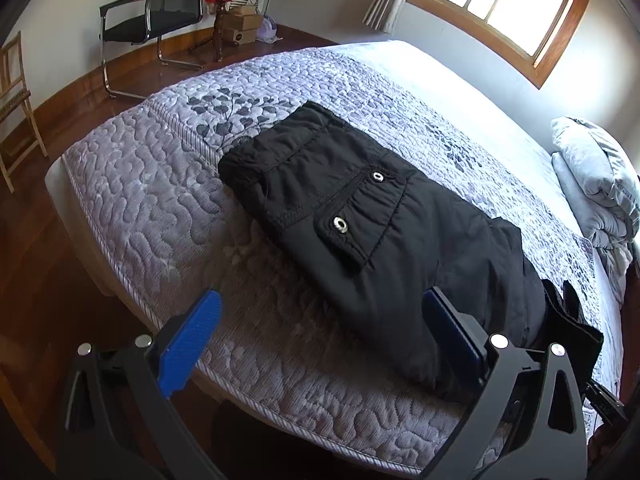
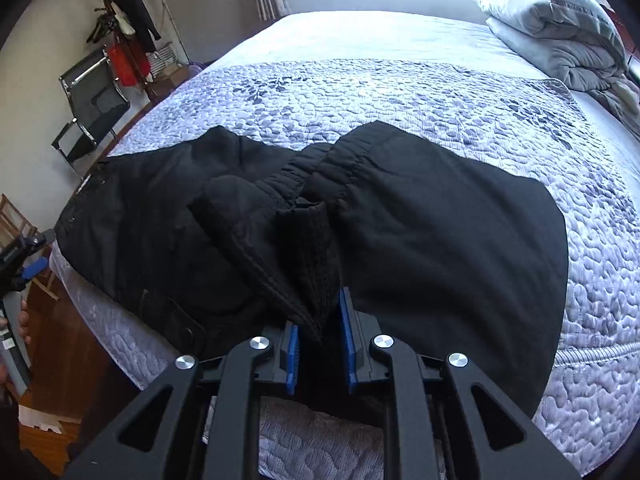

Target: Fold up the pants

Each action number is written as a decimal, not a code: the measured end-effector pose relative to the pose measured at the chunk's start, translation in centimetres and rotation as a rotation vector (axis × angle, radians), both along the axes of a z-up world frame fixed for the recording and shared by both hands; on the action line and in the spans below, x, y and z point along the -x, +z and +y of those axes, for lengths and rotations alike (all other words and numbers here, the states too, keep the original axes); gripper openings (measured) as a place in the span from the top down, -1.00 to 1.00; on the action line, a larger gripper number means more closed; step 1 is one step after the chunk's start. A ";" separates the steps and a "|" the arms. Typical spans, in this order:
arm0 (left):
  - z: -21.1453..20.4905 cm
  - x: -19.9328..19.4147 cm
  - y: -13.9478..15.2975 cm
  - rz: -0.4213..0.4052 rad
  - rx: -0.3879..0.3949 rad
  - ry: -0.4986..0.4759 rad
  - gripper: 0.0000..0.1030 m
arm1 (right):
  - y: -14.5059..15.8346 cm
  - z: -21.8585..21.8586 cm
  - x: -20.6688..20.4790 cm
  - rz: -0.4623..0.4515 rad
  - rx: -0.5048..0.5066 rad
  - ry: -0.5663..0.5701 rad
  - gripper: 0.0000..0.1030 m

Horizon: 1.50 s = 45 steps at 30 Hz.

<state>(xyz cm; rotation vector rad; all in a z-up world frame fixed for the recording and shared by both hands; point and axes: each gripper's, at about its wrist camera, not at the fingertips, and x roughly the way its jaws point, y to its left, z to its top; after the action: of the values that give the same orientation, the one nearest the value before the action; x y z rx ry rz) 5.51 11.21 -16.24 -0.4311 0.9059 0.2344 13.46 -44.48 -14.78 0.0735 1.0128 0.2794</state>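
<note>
On bed: pants (image 2: 440,240) | right tongs (image 2: 318,334) clamp hem | left tongs (image 1: 320,336) wide, empty, beside

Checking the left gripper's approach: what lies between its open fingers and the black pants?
Only a bare strip of quilted bedspread, seen in the left wrist view. The left gripper hangs open at the bed's edge, one finger overlapping the black pants.

My pants (image 1: 400,240) are matt black cloth with shiny metal snaps (image 1: 341,223), lying on a quilted, slightly sheeny bedspread (image 1: 160,184). My grippers' pads (image 1: 192,344) are ribbed blue plastic on matt black arms with bright metal pins (image 2: 259,343). The floor (image 1: 72,92) is glossy wood.
</note>
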 end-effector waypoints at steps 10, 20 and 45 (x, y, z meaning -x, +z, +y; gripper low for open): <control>-0.3 0.0 -0.4 0.010 0.007 -0.007 -0.94 | -0.4 3.6 0.9 -0.022 0.097 0.132 0.66; -0.2 -0.3 -1.1 0.033 0.020 -0.002 -0.94 | -1.8 4.4 2.2 0.035 0.037 0.234 -0.04; 0.8 -0.2 -2.5 0.061 0.055 0.029 -0.94 | 0.3 6.7 2.4 -0.039 0.032 0.323 0.77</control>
<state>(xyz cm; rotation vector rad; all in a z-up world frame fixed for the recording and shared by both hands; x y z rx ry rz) 5.66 12.00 -18.70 -0.4904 0.9679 0.2508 11.03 -37.74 -14.49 -0.1253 0.9887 0.5571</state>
